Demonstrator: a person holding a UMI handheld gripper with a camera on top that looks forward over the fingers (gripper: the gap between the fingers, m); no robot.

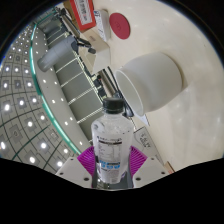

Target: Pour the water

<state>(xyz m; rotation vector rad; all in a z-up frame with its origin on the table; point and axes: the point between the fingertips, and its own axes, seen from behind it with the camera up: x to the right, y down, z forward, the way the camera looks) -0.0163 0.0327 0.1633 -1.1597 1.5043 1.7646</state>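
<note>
- A shiny floor (pixel 30 110) with rows of small round lights mirrored in it fills the space to one side, and it looks tipped over.
- A big white bucket (pixel 152 80) lies beyond the bottle, with its round side turned toward the fingers.
- A white board (pixel 130 20) with a red round spot sits farther off, past the bucket.
- A row of grey boxes (pixel 75 60) runs along the floor's edge, next to a thin green strip.
- The water bottle (pixel 110 140) is see-through, with a clear cap and a white label with small blue marks. It stands up straight between the two fingers, right in front of them.
- The gripper (pixel 110 165) has its two fingers closed tight on the bottle, one on each side of its lower part.
- The pink pads (pixel 88 160) press on the sides of the bottle, so the tongs are clamped on it.
- The very bottom of the bottle is hidden, so what it rests on cannot be told.
</note>
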